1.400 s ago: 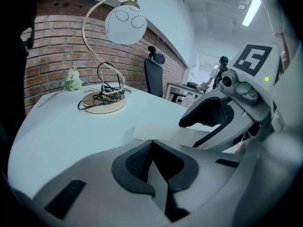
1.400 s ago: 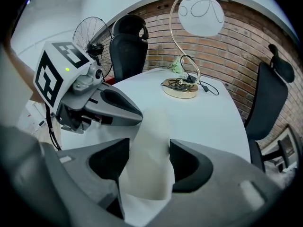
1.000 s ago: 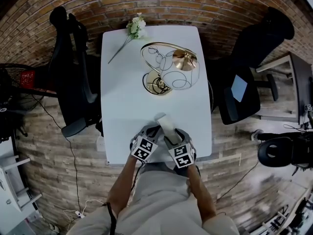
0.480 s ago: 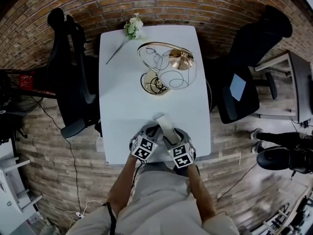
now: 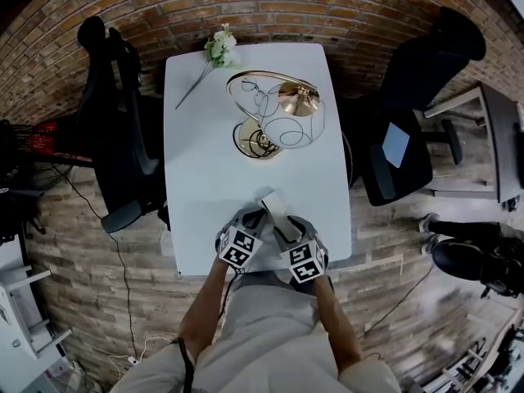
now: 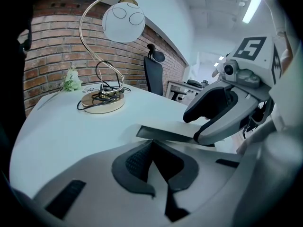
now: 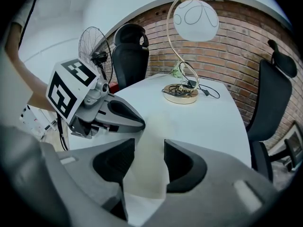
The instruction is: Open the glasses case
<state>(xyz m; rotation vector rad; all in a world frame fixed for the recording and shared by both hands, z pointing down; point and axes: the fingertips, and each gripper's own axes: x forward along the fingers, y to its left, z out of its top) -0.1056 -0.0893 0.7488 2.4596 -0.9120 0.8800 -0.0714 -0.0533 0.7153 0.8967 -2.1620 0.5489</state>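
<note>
A pale cream glasses case [image 5: 274,205] lies at the near edge of the white table [image 5: 246,162]. My right gripper [image 5: 286,229] straddles its near end. In the right gripper view the case [image 7: 151,126] runs between the dark pads [image 7: 113,162]; the jaws have just been closing and both pads press on its sides. My left gripper [image 5: 252,219] comes in from the left with its jaws shut. Its tips [image 6: 152,143] rest at the edge of the case [image 6: 165,134], seen there as a thin grey slab. Whether they pinch it is hidden.
A gold table lamp [image 5: 278,117] with a white globe shade and a coiled cord stands mid-table. A white flower [image 5: 217,47] lies at the far left corner. Black office chairs [image 5: 123,121] [image 5: 417,80] flank the table, with a brick wall behind.
Both grippers and the case stay at the table's near edge. Only the head view has drifted slightly.
</note>
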